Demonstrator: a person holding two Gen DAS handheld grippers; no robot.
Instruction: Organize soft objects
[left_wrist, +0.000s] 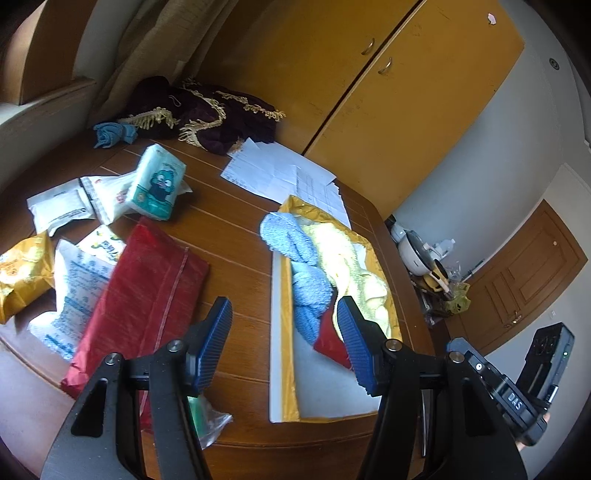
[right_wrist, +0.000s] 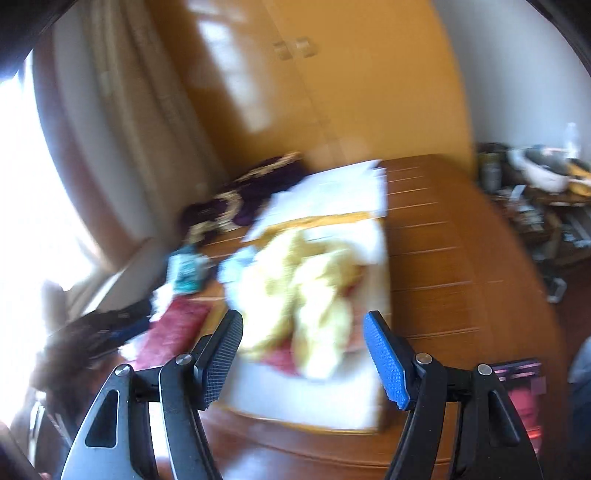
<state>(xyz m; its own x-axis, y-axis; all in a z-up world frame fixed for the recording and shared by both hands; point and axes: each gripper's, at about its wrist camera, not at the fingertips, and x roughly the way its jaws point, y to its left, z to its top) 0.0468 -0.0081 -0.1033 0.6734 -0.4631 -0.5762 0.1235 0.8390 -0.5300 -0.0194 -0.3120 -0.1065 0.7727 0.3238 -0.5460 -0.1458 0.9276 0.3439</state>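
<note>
The left gripper hangs with fingers spread and empty above the wooden counter, the right gripper likewise agape in its blurred view, over a yellow-rimmed tray holding blue towels, a yellow towel and a red cloth.

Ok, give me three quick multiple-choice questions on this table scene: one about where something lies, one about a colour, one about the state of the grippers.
1. Where is the yellow towel?
A. in the open box
B. on the papers
C. on the floor

2. What colour is the flat bag left of the box?
A. green
B. red
C. black

3. How are the left gripper and right gripper?
A. both shut
B. one holds a towel
C. both open, empty

Answers: 1 A, it is piled inside the box beside the blue towel; 2 B, plainly red; 3 C, fingers spread, nothing between.
</note>
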